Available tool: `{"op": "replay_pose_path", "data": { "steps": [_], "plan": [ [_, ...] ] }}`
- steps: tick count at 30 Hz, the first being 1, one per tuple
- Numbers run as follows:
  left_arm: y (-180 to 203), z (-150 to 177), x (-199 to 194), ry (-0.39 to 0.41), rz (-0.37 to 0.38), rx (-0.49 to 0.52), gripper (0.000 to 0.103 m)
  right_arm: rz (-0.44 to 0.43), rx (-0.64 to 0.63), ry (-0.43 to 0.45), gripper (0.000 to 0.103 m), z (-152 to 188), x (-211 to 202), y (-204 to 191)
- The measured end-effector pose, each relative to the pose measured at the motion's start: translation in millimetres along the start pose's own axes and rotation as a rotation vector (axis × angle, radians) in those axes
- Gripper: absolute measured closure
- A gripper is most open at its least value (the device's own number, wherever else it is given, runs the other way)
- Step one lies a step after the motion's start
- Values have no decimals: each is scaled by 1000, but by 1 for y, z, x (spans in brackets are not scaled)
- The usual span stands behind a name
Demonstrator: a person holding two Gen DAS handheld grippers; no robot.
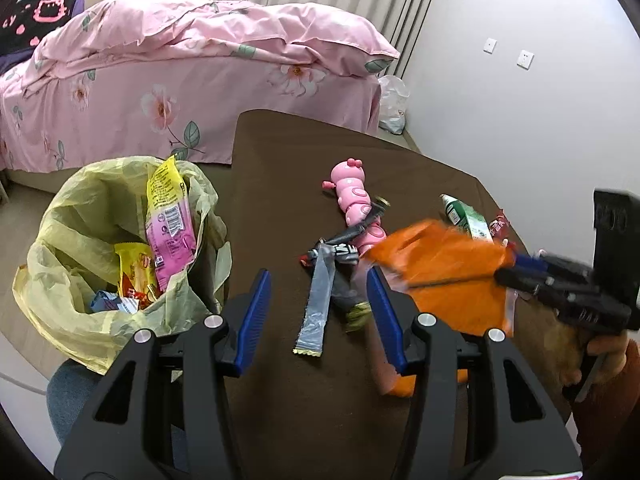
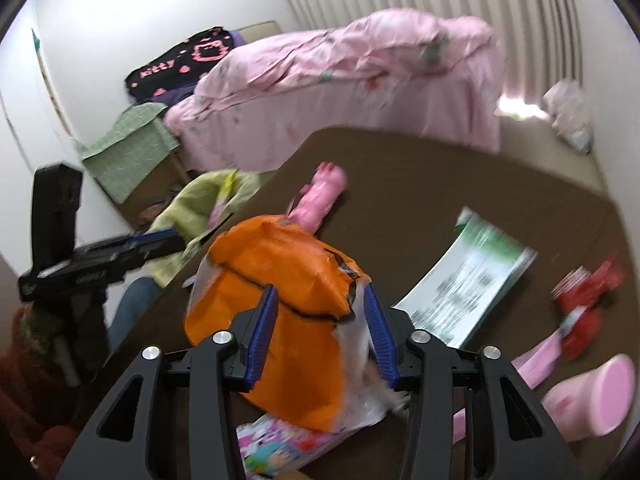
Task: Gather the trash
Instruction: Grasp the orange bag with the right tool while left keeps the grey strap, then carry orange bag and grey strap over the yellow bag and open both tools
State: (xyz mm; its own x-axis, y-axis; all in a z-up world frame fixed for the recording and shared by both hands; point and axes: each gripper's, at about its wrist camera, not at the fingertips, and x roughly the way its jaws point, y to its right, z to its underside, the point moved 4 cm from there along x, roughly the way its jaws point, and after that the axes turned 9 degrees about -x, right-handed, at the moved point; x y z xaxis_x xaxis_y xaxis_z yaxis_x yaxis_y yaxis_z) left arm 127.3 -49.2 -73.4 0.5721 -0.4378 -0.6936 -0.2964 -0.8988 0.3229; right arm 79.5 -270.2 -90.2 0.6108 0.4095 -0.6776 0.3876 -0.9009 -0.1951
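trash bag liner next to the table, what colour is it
Pale translucent yellow trash bag, clearest in the left wrist view.

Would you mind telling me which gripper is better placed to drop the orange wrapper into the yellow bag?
Right gripper: its fingers already pinch the orange wrapper. Left gripper is open, empty, beside the yellow bag.
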Motion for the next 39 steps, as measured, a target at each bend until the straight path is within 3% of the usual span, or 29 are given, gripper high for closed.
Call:
{"op": "replay_pose_path", "data": {
  "steps": [2, 4, 11, 16, 18, 19, 20, 21, 24, 28, 31, 33, 34, 39],
  "plan": [
    [1, 0, 1, 1, 2, 6, 56, 4, -15, -23, 89, 14, 0, -7],
    [1, -1, 2, 2, 2, 5, 56, 15, -30, -24, 90, 25, -8, -12],
    [-9, -1, 10, -11, -13, -9, 56, 156, 15, -4, 90, 57, -54, 4],
    [4, -4, 35, -52, 19, 42, 56, 152, 87, 38, 89, 72, -70, 17],
    [10, -7, 53, -80, -20, 80, 56, 152, 110, 76, 85, 73, -77, 20],
    [13, -8, 59, -95, -38, 91, 56, 159, 121, 104, 72, 72, -81, 21],
    [15, -8, 66, -106, -54, 98, 57, 159, 128, 130, 52, 71, -85, 21],
    [16, -9, 67, -107, -55, 100, 63, 147, 128, 169, 47, 71, -90, 20],
    [19, -6, 66, -109, -27, 83, 65, 118, 108, 165, 47, 73, -89, 15],
    [17, 2, 55, -101, -5, 45, 67, 162, 111, 138, 47, 81, -75, 17],
    [14, 7, 42, -85, 18, 9, 67, 118, 146, 99, 47, 89, -55, 13],
    [13, 8, 31, -71, 30, -1, 67, 118, 139, 75, 58, 90, -44, 9],
    [14, 8, 27, -63, 30, 0, 67, 112, 131, 65, 73, 90, -41, 6],
    [10, 3, -4, 8, 28, 4, 67, 135, 31, 91, 80, 72, -49, -14]
  ]
}}
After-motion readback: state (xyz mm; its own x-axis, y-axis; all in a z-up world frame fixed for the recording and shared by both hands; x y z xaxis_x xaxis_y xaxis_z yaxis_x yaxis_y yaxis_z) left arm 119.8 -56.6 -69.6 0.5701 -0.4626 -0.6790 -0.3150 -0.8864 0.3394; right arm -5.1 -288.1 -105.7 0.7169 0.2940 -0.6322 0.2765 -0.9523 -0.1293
